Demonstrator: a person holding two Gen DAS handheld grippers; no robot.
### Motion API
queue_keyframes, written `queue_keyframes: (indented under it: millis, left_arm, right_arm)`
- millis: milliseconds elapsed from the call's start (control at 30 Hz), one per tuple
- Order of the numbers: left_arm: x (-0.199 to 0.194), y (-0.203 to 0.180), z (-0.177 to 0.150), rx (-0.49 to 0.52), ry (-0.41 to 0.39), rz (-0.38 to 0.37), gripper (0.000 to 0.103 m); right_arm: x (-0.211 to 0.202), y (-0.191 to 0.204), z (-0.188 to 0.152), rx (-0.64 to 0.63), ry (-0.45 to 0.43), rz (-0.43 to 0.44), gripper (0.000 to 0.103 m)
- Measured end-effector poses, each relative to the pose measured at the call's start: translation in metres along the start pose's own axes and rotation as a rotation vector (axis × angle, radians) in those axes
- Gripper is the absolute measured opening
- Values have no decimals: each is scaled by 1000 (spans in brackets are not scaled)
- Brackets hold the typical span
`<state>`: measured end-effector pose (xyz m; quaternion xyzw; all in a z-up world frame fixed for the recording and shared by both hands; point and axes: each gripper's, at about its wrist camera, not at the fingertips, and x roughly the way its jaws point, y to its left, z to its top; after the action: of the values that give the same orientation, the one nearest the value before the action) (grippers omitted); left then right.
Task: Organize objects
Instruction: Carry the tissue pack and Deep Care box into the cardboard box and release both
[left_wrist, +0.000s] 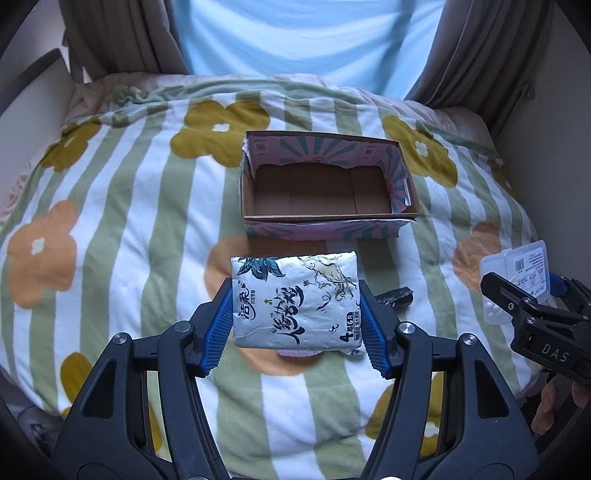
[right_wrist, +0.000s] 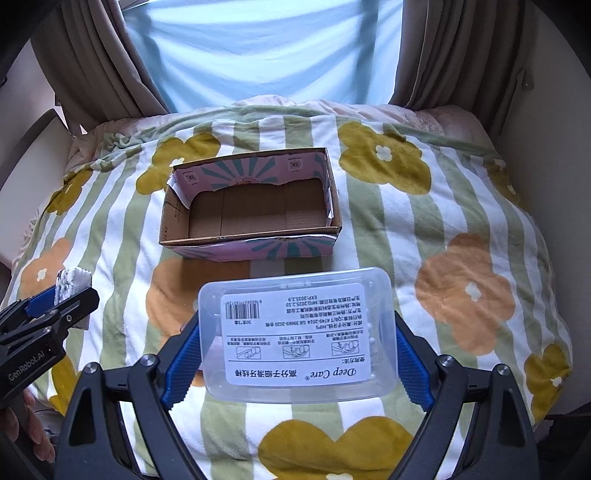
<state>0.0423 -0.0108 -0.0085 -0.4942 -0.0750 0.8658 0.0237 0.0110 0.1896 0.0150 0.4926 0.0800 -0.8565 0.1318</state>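
Note:
My left gripper is shut on a white tissue pack with dark printed lettering, held above the quilt. My right gripper is shut on a clear plastic floss box with a white label, also lifted off the bed. An open cardboard box, pink and teal outside and with nothing inside, sits on the quilt beyond both; in the right wrist view the cardboard box lies ahead and slightly left. The right gripper with the floss box shows at the right edge of the left wrist view, and the left gripper at the left edge of the right wrist view.
A flowered, green-striped quilt covers the bed. A small dark wrapped item lies on it just right of the tissue pack. Curtains hang at both sides of a bright window. A person's fingers show at the lower right.

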Motion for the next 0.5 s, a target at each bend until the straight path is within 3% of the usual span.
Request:
queue_keyframes:
  millis: [200,500]
  left_arm:
    - [-4,-4,1,2,-7,2,59]
    - [4,4,38,-3,-21,8,59]
  right_arm:
    - [-8,5,10,-14,-22,11,89]
    - [-1,2,34,-3,-32,22,89]
